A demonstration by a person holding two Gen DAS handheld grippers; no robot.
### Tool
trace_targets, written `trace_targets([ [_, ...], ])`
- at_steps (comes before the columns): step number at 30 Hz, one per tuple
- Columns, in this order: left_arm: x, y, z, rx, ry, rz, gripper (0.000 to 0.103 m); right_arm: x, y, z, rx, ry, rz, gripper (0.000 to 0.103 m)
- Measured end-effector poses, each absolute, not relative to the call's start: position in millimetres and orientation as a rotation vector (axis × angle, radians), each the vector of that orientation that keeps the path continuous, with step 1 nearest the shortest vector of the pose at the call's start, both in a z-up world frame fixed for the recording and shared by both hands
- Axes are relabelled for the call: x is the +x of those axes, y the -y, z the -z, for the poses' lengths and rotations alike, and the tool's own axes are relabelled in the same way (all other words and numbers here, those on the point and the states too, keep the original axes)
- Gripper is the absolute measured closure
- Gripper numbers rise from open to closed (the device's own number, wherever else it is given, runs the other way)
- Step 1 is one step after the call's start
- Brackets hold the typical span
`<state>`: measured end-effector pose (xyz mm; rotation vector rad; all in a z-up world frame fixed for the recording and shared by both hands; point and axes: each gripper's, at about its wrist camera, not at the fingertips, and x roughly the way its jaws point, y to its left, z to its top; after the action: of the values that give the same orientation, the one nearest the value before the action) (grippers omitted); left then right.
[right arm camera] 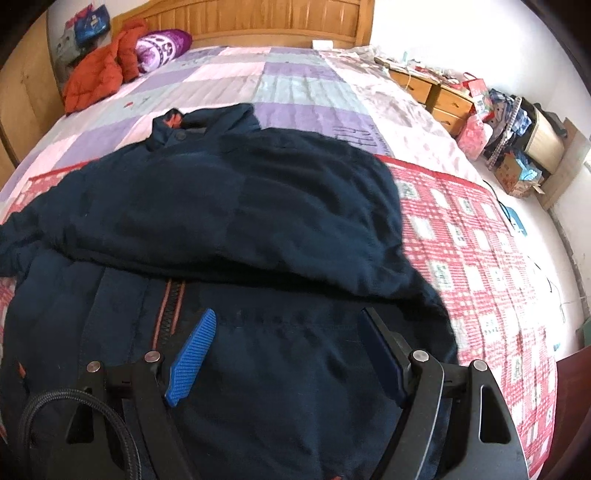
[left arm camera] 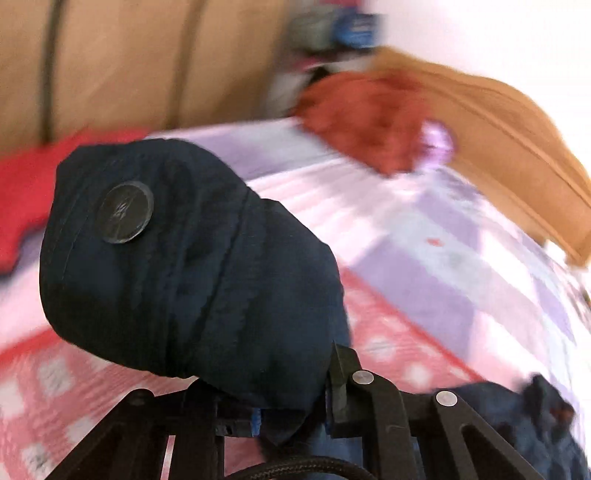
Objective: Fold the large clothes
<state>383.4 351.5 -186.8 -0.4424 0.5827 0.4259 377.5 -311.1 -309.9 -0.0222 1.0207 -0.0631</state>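
A large navy padded jacket [right arm camera: 240, 206] lies spread on the bed, collar [right arm camera: 177, 125] toward the headboard and one sleeve folded across its body. My right gripper [right arm camera: 288, 314] hovers open just over the jacket's lower front beside the orange-trimmed zip [right arm camera: 171, 306], with nothing between its blue pads [right arm camera: 192, 358]. In the blurred left wrist view my left gripper [left arm camera: 295, 406] is shut on a bunched end of the navy jacket [left arm camera: 192, 266], which bears a round dark button [left arm camera: 125, 212] and is lifted off the bed. More of the jacket [left arm camera: 517, 413] lies at the lower right.
The bed has a red checked quilt [right arm camera: 480, 258] over a pink and purple sheet [right arm camera: 295, 74]. An orange padded jacket [right arm camera: 96, 74] and a purple patterned bundle [right arm camera: 162, 44] lie by the wooden headboard [right arm camera: 258, 18]. Wooden drawers [right arm camera: 436, 96] and cluttered boxes [right arm camera: 517, 147] line the right side.
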Motion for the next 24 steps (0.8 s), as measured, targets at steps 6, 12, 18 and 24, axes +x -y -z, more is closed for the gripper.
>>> trace_targets([
  [6,444.8,-211.2,126.8,-0.309,-0.542,-0.146,0.087,356.9,336.0,292.2,-0.023,-0.978,0.082,0.021],
  [12,484.4,-38.0,126.4,-0.165,-0.573,0.116,0.087,330.9,361.5,274.3,-0.058,-0.934,0.085,0.021],
  [18,484.3,108.9,188.5,0.010,-0.700,0.293,0.087,306.5,390.3,269.6,-0.058,-0.917,0.105,0.021],
  [24,470.3,192.0,263.1,0.220,-0.816,0.283,0.087,286.9,419.9,274.4,-0.015,-0.929,0.140,0.021],
])
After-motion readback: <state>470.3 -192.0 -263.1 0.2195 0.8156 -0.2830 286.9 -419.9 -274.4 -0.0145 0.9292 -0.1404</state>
